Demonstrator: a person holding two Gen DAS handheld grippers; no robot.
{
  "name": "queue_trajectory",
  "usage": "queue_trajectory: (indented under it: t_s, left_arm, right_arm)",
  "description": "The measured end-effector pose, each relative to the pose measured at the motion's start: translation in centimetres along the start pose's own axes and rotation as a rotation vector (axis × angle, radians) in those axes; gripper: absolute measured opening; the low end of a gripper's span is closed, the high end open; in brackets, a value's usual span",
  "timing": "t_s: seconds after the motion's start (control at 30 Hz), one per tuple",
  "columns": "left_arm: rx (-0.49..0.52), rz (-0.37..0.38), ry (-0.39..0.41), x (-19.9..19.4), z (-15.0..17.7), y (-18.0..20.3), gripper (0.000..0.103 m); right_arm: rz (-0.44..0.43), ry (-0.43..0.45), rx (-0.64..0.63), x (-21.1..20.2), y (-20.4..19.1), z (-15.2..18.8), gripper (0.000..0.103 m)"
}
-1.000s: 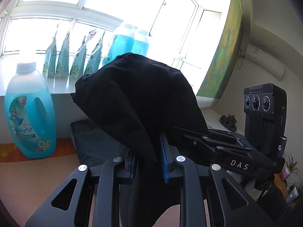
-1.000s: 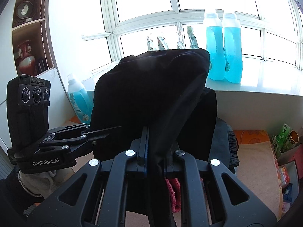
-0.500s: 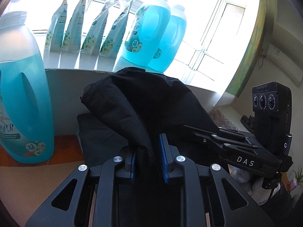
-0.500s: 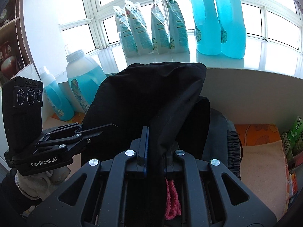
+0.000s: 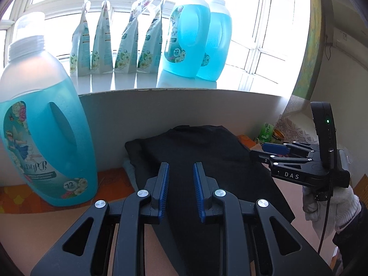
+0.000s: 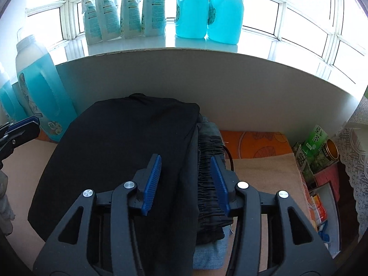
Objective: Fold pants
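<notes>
The black pants [image 5: 202,151] lie folded flat on the table against the back wall, on top of a pile of other folded clothes; they also show in the right wrist view [image 6: 128,138]. My left gripper [image 5: 180,172] is open and empty just above the near part of the pants. My right gripper [image 6: 185,168] is open and empty over the right edge of the pants, above a dark elastic waistband [image 6: 209,168] and a blue denim piece [image 6: 207,255] underneath. The right gripper also shows in the left wrist view [image 5: 273,149], open.
A big blue detergent bottle [image 5: 43,133] stands at the left by the wall. Two more bottles [image 5: 197,36] and several refill pouches [image 5: 115,43] stand on the window sill. Tea cartons and a tin [image 6: 317,145] crowd the right side. An orange mat [image 6: 257,145] covers the back table.
Both grippers lowered the lifted black fabric onto the pile and opened, letting it go. The pants now lie flat; the grippers sit just above them.
</notes>
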State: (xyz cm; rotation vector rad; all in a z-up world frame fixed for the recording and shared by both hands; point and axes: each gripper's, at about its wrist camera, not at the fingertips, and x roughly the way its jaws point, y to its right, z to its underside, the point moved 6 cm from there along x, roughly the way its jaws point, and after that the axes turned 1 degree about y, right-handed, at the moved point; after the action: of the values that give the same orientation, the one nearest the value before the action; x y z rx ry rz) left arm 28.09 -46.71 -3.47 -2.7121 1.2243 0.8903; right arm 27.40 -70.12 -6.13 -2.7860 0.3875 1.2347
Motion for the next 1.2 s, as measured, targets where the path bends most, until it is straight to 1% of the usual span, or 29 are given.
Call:
queue_trajectory:
  t_s: [0.17, 0.27, 0.33, 0.43, 0.47, 0.5, 0.53, 0.63, 0.73, 0.9, 0.97, 1.1, 1.2]
  left_arm:
    - [0.015, 0.023, -0.016, -1.2, 0.5, 1.5, 0.02]
    - [0.033, 0.036, -0.013, -2.6, 1.1, 2.6, 0.029]
    - [0.042, 0.041, -0.007, -3.6, 1.3, 3.1, 0.029]
    - [0.054, 0.047, 0.001, -5.3, 1.8, 3.9, 0.03]
    - [0.057, 0.045, 0.007, -5.9, 2.0, 4.1, 0.036]
    - [0.064, 0.039, 0.018, -6.6, 2.2, 4.4, 0.045]
    - [0.074, 0.035, 0.03, -7.3, 2.4, 4.6, 0.047]
    - [0.078, 0.046, 0.042, -9.1, 3.1, 5.2, 0.048]
    - [0.083, 0.055, 0.05, -10.9, 3.8, 5.6, 0.054]
    - [0.092, 0.051, 0.077, -14.2, 5.0, 6.1, 0.063]
    - [0.095, 0.059, 0.081, -15.5, 5.5, 6.5, 0.064]
    - [0.094, 0.081, 0.081, -18.0, 6.8, 7.0, 0.065]
    - [0.1, 0.091, 0.083, -19.8, 7.8, 7.5, 0.071]
  right_arm:
    - [-0.01, 0.033, 0.028, -3.0, 0.1, 0.5, 0.046]
    - [-0.023, 0.053, 0.047, -5.0, -0.1, 1.4, 0.047]
    - [-0.025, 0.067, 0.052, -6.2, -0.4, 2.0, 0.048]
    - [-0.005, 0.095, 0.039, -8.4, -1.1, 3.1, 0.052]
    - [0.001, 0.106, 0.03, -9.1, -1.4, 3.4, 0.053]
    - [0.002, 0.114, 0.023, -9.7, -1.8, 3.9, 0.053]
    - [0.002, 0.12, 0.019, -10.4, -2.1, 4.3, 0.054]
    - [-0.007, 0.141, 0.017, -12.5, -3.2, 5.7, 0.055]
    - [-0.028, 0.159, 0.035, -14.6, -4.1, 6.9, 0.064]
    - [-0.041, 0.199, 0.06, -18.5, -5.4, 8.8, 0.067]
    - [-0.048, 0.213, 0.073, -20.1, -5.9, 9.5, 0.074]
    - [-0.043, 0.237, 0.096, -23.1, -6.8, 11.1, 0.078]
    - [-0.019, 0.256, 0.103, -25.1, -7.4, 12.5, 0.083]
